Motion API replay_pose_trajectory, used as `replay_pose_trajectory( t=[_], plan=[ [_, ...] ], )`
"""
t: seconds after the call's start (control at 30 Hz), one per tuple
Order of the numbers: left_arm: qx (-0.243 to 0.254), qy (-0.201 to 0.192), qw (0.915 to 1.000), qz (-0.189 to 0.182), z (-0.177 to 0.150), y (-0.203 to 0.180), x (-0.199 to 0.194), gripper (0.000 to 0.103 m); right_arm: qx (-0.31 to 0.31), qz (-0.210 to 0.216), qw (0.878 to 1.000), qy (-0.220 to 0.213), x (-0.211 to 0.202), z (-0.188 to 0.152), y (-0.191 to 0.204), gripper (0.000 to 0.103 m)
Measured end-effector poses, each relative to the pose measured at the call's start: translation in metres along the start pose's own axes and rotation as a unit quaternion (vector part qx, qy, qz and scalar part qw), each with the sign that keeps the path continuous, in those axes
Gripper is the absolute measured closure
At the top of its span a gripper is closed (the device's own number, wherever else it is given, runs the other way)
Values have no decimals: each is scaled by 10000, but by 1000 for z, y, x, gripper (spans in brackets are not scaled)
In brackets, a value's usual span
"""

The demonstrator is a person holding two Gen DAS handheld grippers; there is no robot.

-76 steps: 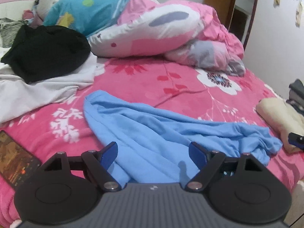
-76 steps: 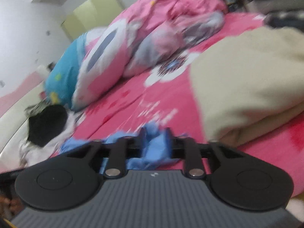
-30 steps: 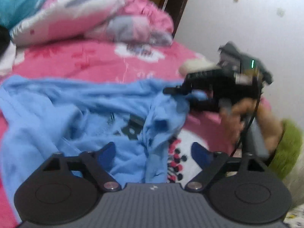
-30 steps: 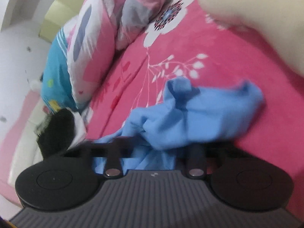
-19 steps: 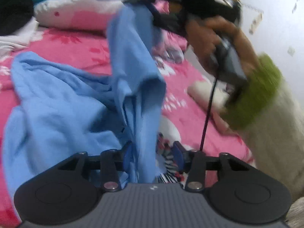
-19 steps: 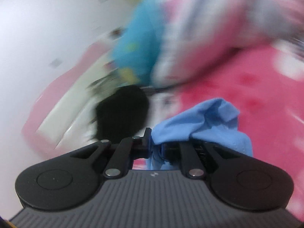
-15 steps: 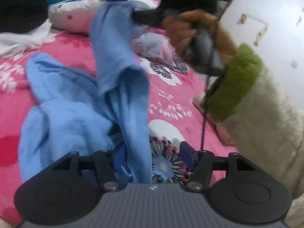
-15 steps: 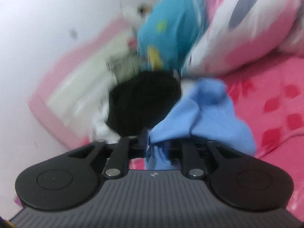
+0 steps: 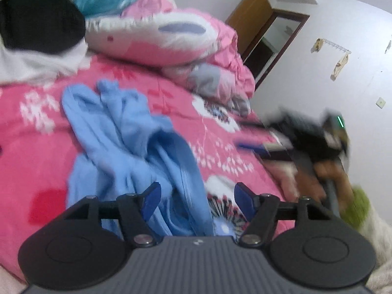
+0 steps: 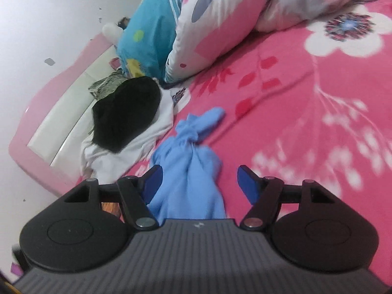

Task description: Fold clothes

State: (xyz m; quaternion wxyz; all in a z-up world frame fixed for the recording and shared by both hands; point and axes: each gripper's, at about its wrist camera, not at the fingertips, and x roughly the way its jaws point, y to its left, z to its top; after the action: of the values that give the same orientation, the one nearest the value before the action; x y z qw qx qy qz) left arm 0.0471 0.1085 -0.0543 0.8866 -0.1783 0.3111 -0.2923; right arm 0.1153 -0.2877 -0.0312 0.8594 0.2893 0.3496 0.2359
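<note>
A light blue shirt [image 9: 127, 134] lies crumpled in a long heap on the pink flowered bedspread [image 9: 36, 161]. My left gripper [image 9: 197, 196] stands open, with a fold of the shirt running between its blue pads but not clamped. In the right wrist view the same blue shirt [image 10: 193, 161] lies bunched and twisted in front of my right gripper [image 10: 199, 178], which is open too. The right gripper [image 9: 252, 147] also shows blurred at the right of the left wrist view, held by a hand in a green cuff.
A black garment [image 10: 127, 115] lies on a white one [image 10: 117, 161] near the pink headboard [image 10: 31, 112]. Pink and white pillows [image 9: 156, 36] and a teal pillow [image 10: 149, 31] are piled at the bed's far side. A wooden door frame [image 9: 267, 39] stands by the white wall.
Both grippers have let go of the blue shirt and opened. The shirt, held up in the air half a second ago, now lies dropped on the bed. The right gripper has swung down and right.
</note>
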Motion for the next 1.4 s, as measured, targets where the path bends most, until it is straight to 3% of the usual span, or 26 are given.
replay_pose_trajectory(
  t=[0.13,0.27,0.4,0.57,0.67,0.77,0.87,0.93,1.17,1.4],
  plan=[
    [539,-149,9965,619,18,-3,-1,32,125,-28,9998,-144,-31,-47,-6,36],
    [1611,231,9735,1604,29,-12,32,38,449,51,9987,-247,-40,-87,-11,36],
    [2107,489,9595,1806,34,-18,55,38,496,95,9986,-167,-42,-108,-10,36],
    [2559,447,9431,2074,40,-21,85,39,381,82,9991,-184,-47,-113,-6,36],
    [2763,419,9305,2368,45,-19,104,52,346,76,9991,-220,-48,-113,-4,36],
    [2641,212,9337,2408,57,-18,110,71,217,8,9995,-243,-48,-116,1,36],
    [1992,-202,9559,2146,77,-20,98,84,40,-58,9996,-281,-46,-121,9,36],
    [1691,-534,9637,1994,89,-25,84,85,-156,-73,9994,-306,-43,-124,18,36],
    [1571,-1386,9602,1847,124,-58,44,86,-933,401,9944,-296,-19,-129,62,36],
    [1667,-1721,9538,1814,137,-75,23,86,-1109,523,9923,-157,8,-140,69,40]
  ],
)
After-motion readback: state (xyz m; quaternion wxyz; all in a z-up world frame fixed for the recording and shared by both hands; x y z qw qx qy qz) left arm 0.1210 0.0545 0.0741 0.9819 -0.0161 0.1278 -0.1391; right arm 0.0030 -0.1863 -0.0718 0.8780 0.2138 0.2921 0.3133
